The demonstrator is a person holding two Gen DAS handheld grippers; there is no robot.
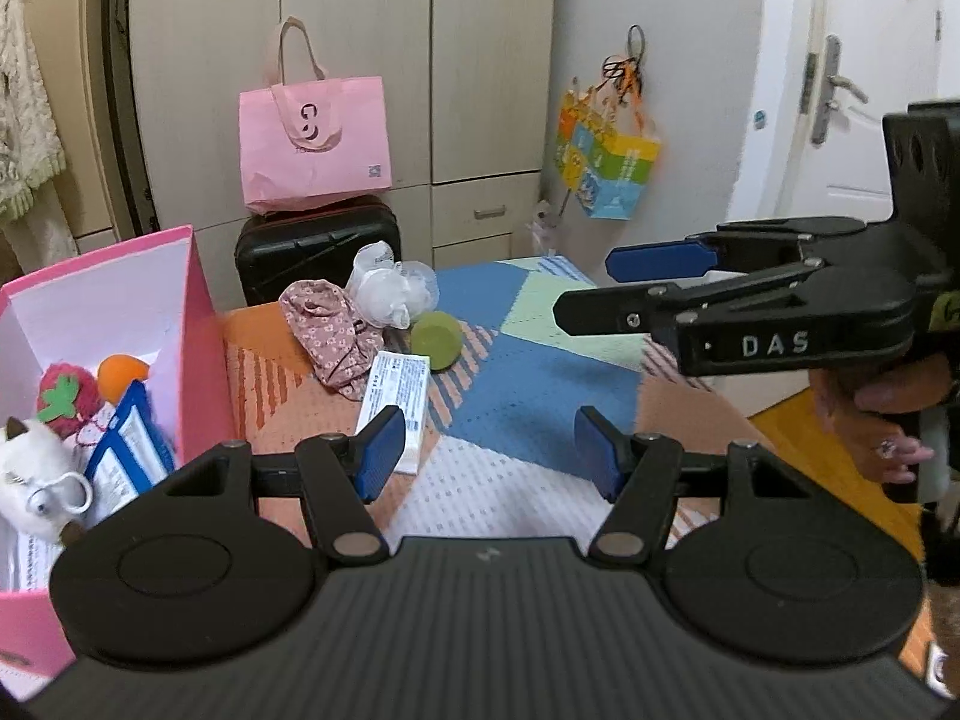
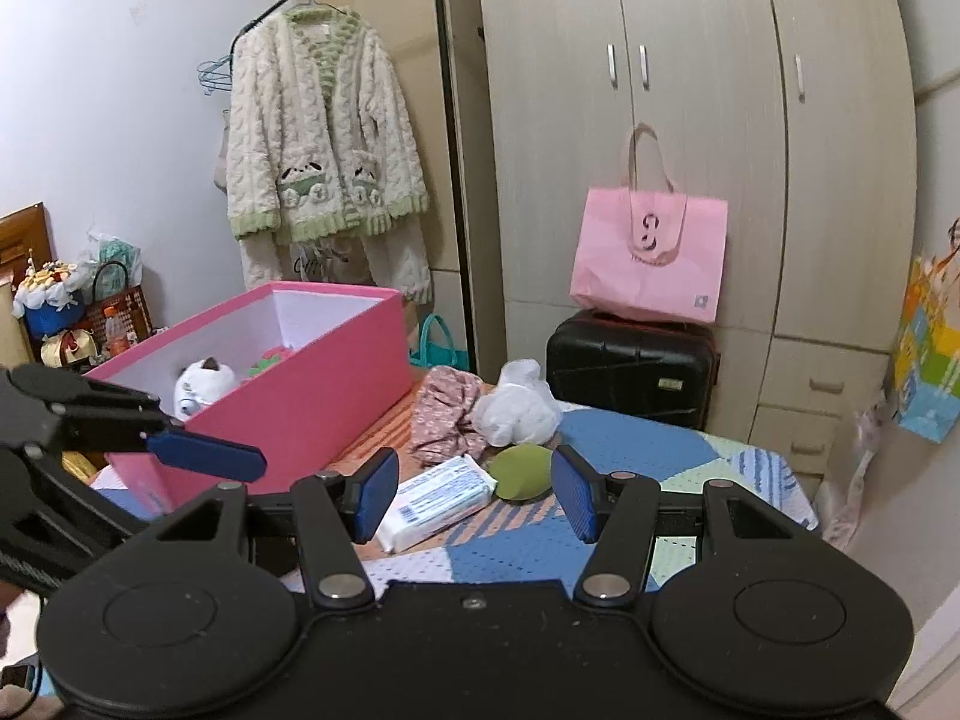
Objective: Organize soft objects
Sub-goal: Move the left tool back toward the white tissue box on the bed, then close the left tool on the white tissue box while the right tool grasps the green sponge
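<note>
A pink box [image 1: 204,324] [image 2: 312,408] stands at the left of the patchwork blanket [image 1: 540,372]. It holds a white plush cat [image 1: 30,468] [image 2: 201,387], a strawberry plush [image 1: 66,396], an orange piece [image 1: 120,375] and a blue-white packet [image 1: 129,450]. Beside the box lie a floral cloth [image 1: 327,324] [image 2: 447,414], a white crumpled bundle [image 1: 390,288] [image 2: 516,408], a green soft ball [image 1: 437,331] [image 2: 525,471] and a tissue pack [image 1: 396,402] [image 2: 441,498]. My left gripper [image 1: 489,453] hovers open and empty short of the tissue pack. My right gripper [image 2: 477,492] [image 1: 594,288] is open and empty too, with the pack and ball just beyond its pads.
A black suitcase [image 1: 318,252] [image 2: 633,366] with a pink tote bag [image 1: 315,144] [image 2: 651,252] on top stands against the wardrobe [image 1: 360,60] behind the blanket. A colourful bag [image 1: 606,162] hangs by the white door [image 1: 852,90]. A fluffy jacket [image 2: 324,138] hangs behind the box.
</note>
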